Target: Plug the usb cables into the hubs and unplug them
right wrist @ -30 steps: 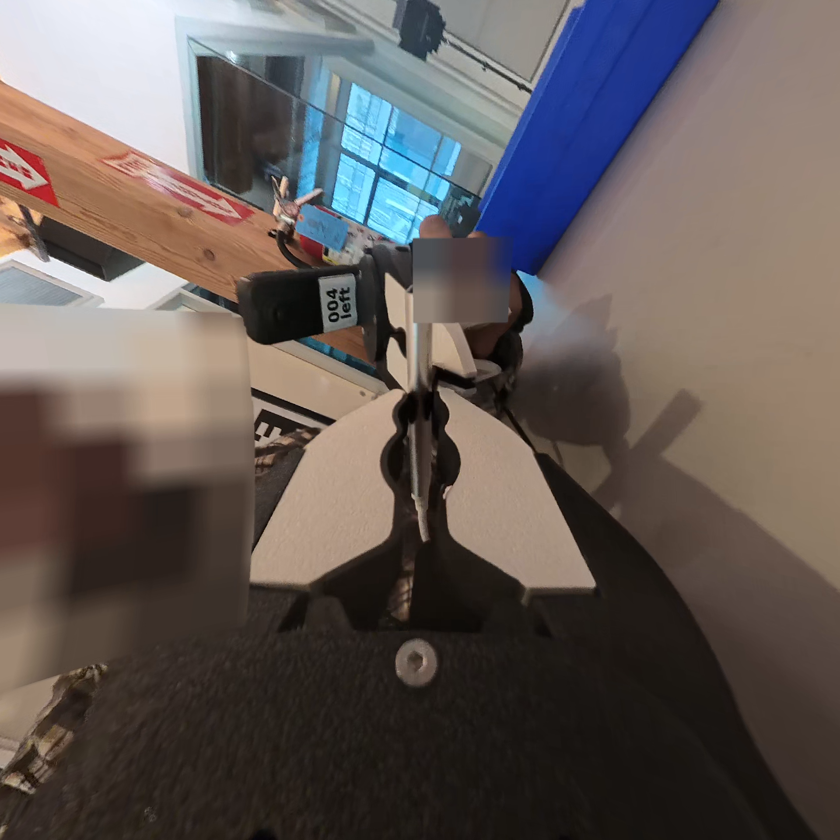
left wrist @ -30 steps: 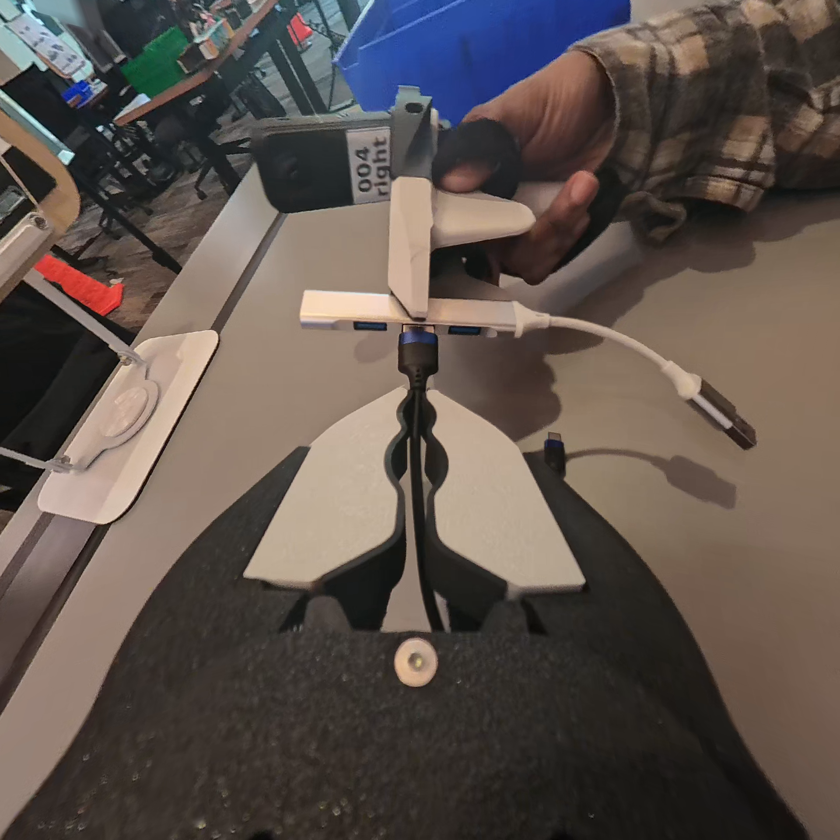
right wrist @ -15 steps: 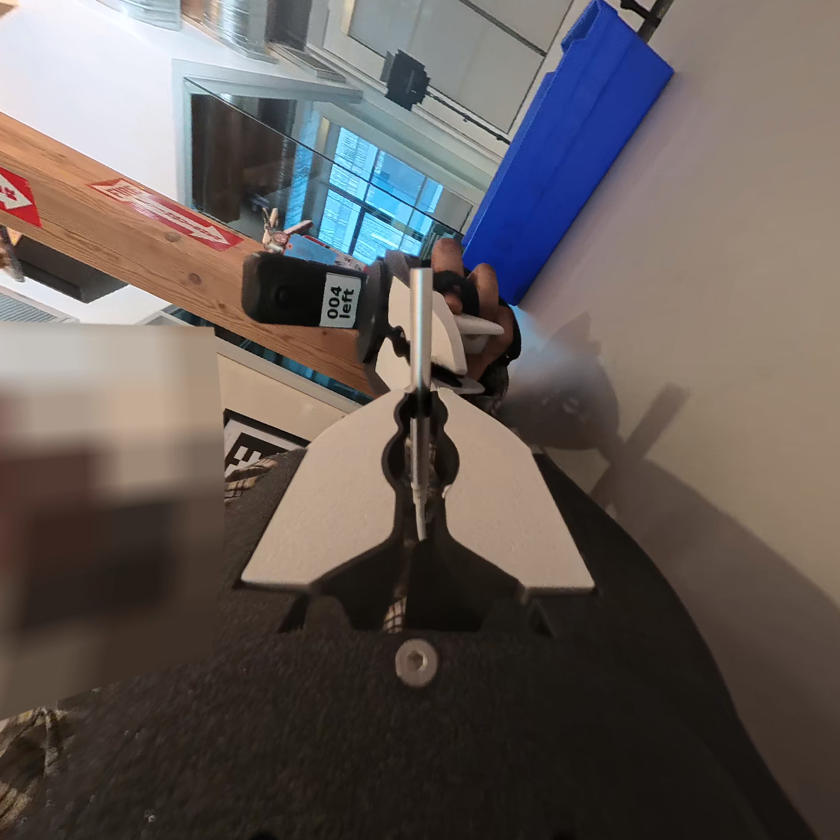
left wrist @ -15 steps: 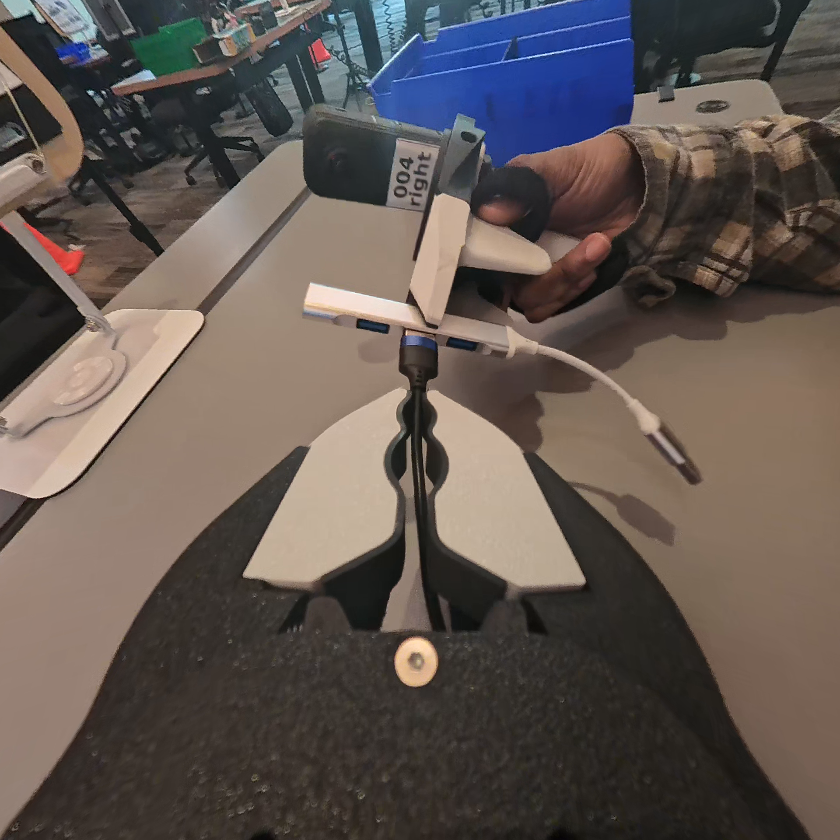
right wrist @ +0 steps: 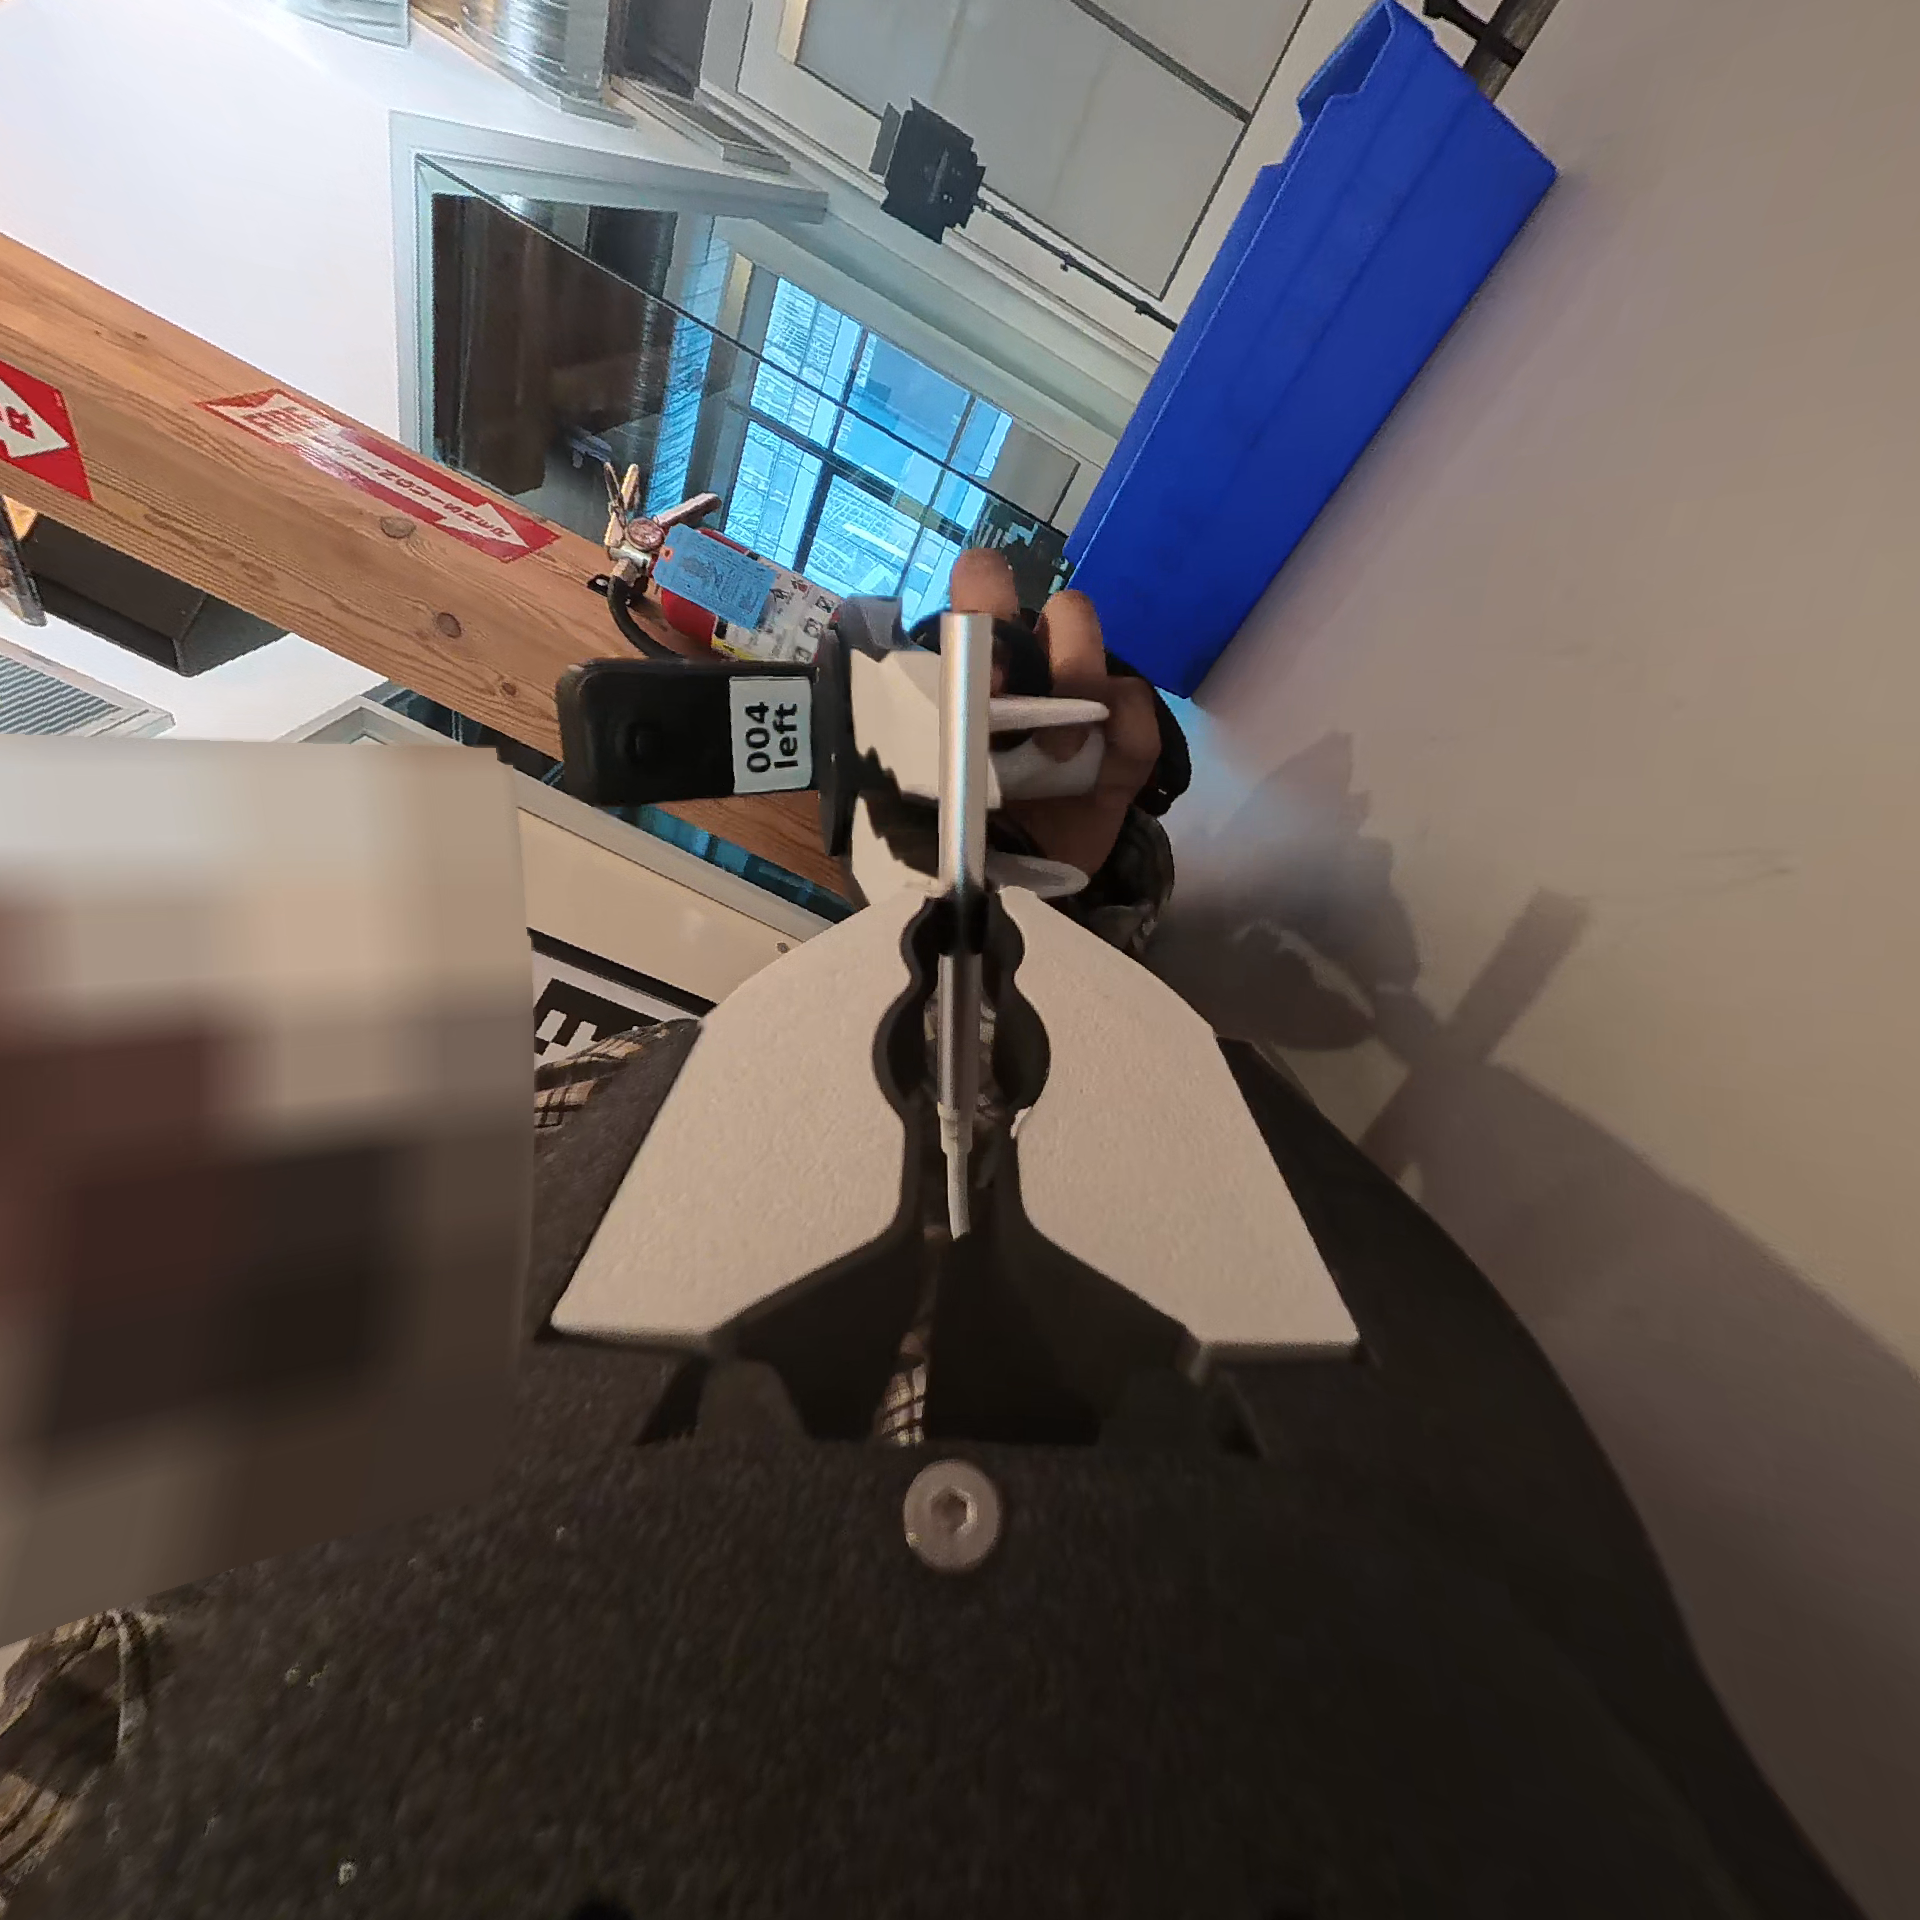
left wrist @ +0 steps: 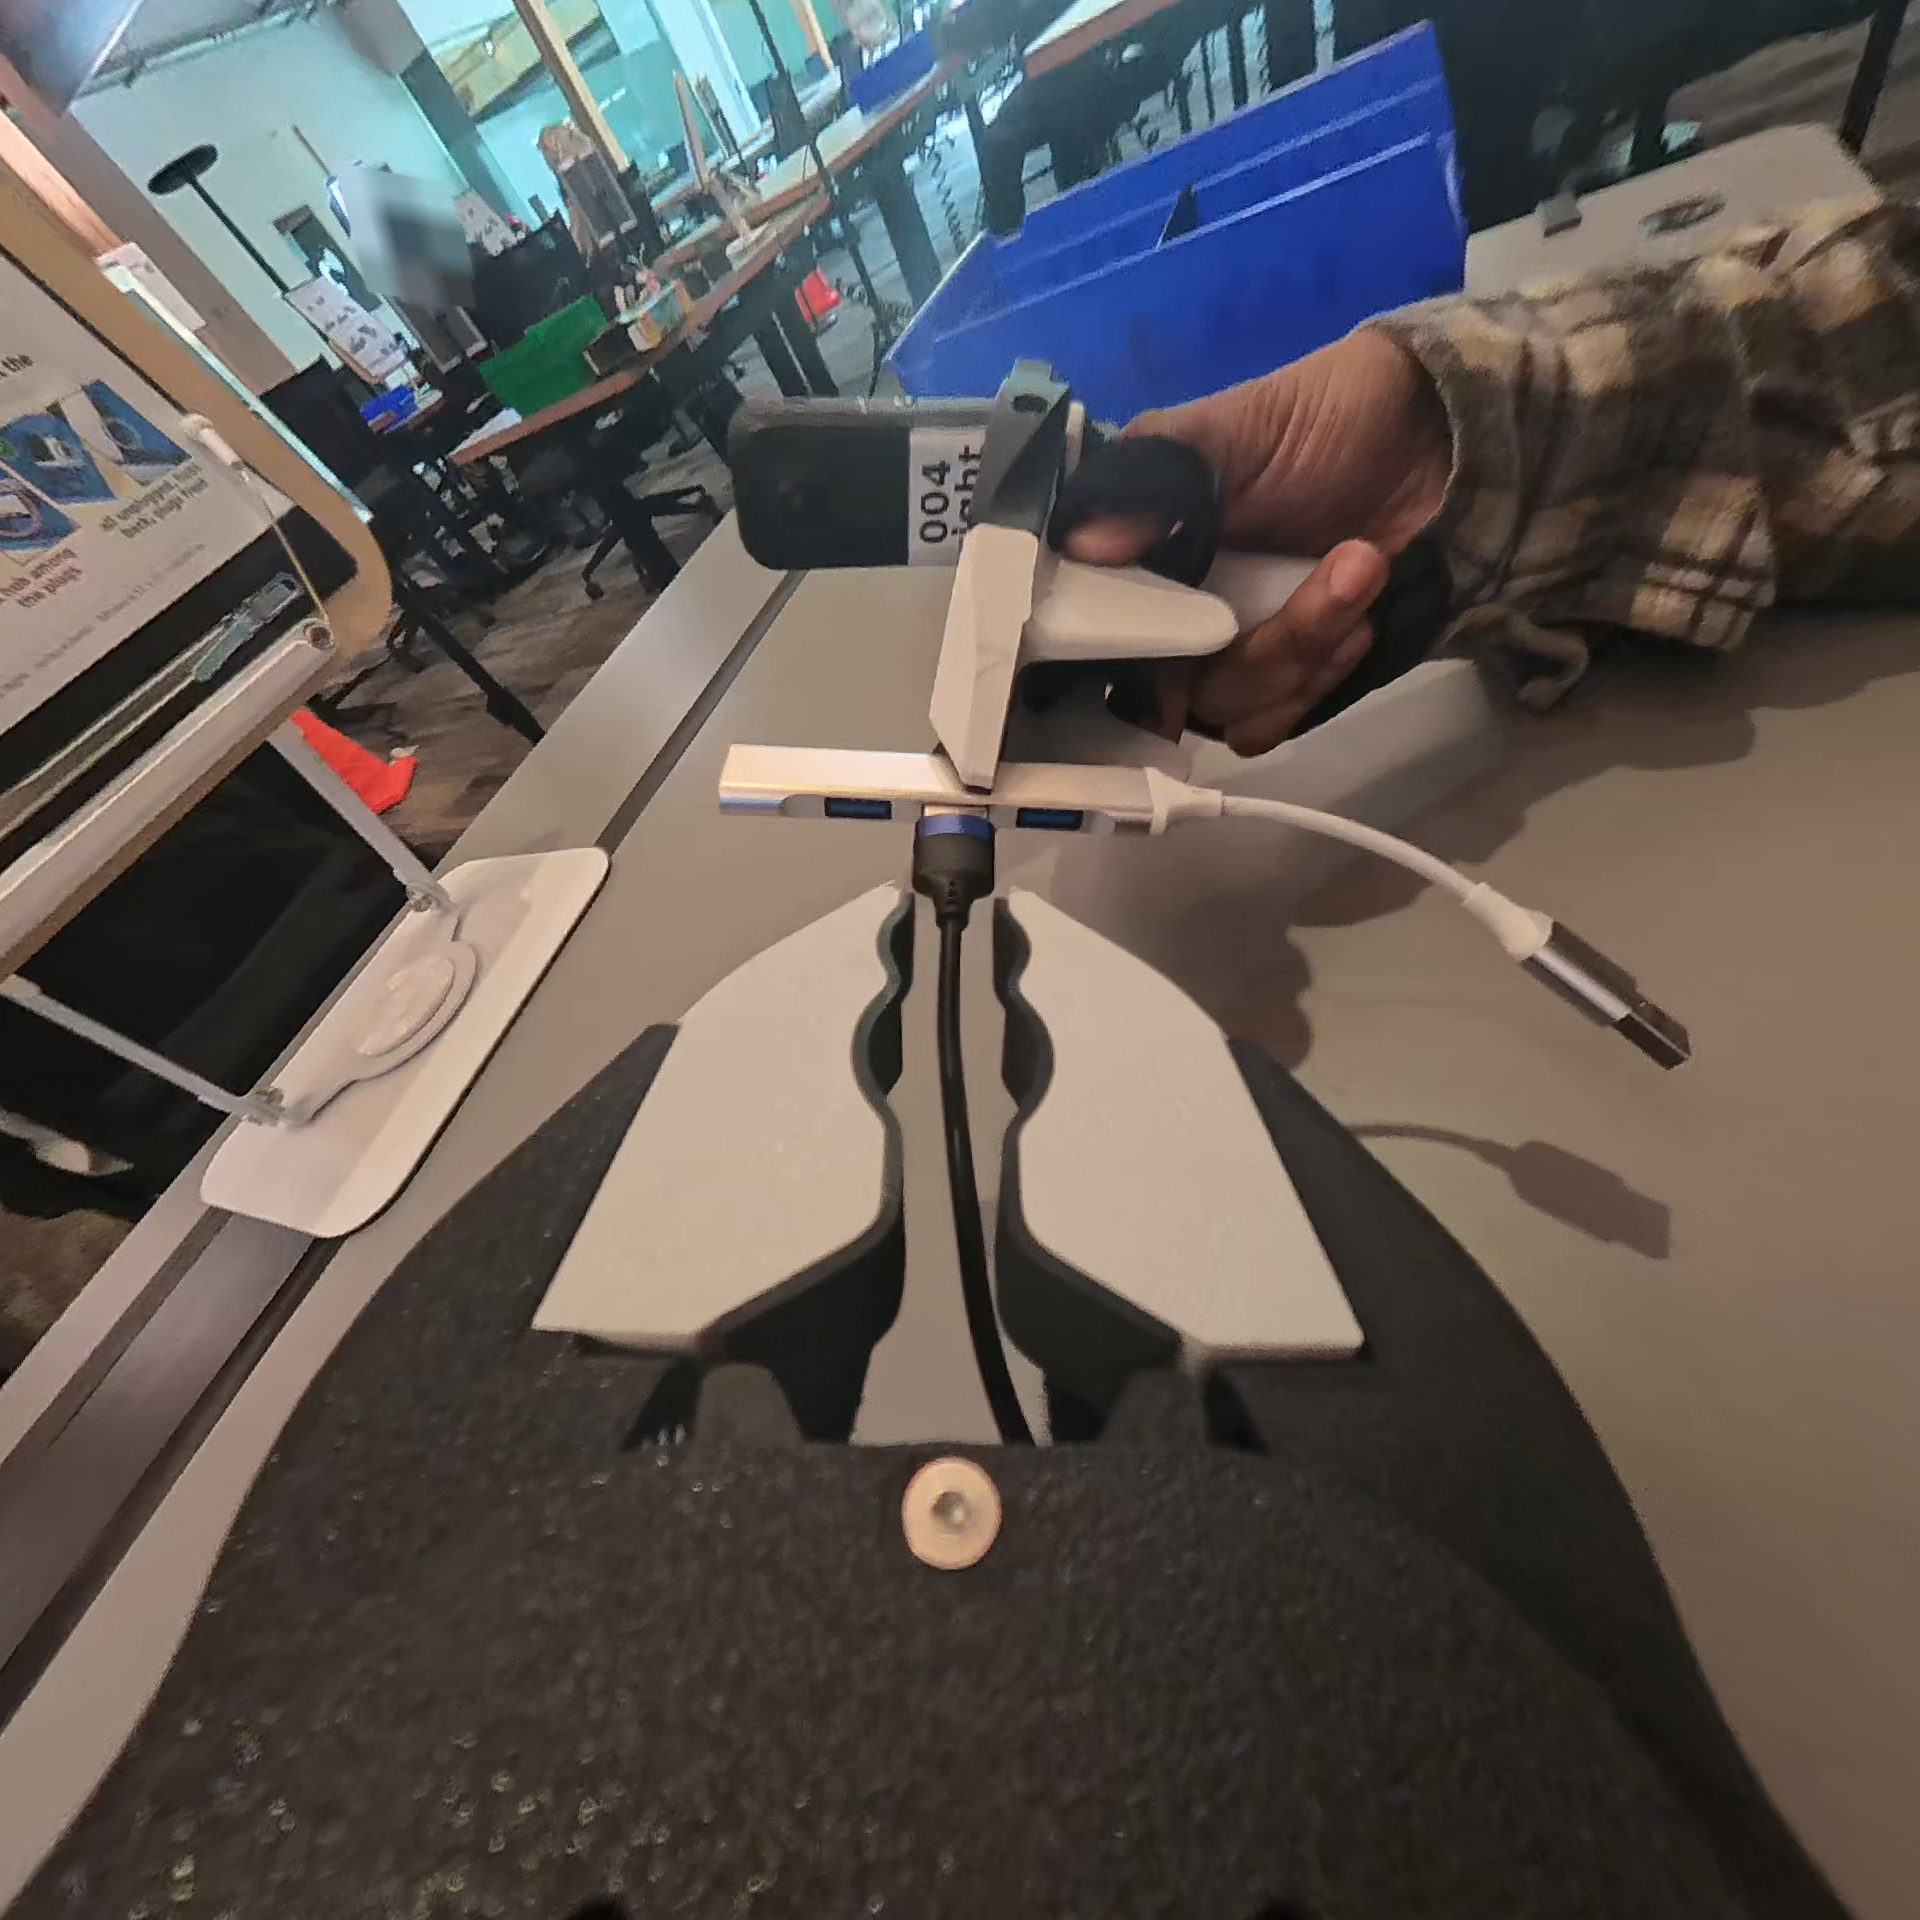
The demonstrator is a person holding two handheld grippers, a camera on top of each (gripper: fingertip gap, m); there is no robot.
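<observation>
Hub (left wrist: 831, 777) is the landmark: a slim silver bar held level in the air over the grey table (left wrist: 1558, 1351), crosswise to the left gripper (left wrist: 951, 914), clenched at its middle by the right gripper (left wrist: 971, 769), whose fingers close on it from above and behind. A black plug (left wrist: 951, 857) with a blue collar sits in the hub's middle port, seemingly seated, with an empty blue port on either side. Its black cable (left wrist: 961, 1091) runs back from the hub through the gap between the left gripper's fingers (left wrist: 1143, 1122), which stand released, clear of the cable on both sides. The hub's own white lead (left wrist: 1351, 842) droops off its right end to a loose metal connector (left wrist: 1600, 1003) hanging above the table. In the right wrist view the hub (right wrist: 961, 748) shows edge-on, pinched between that gripper's (right wrist: 964, 914) fingers. If the step in hand is unplugging, the left gripper would do best to close on the plug's hard body just short of the hub, not on the soft cable, and pull straight back along the port's axis. The right should keep the hub firm and level, since any twist could jam the plug or slip the thin bar.
</observation>
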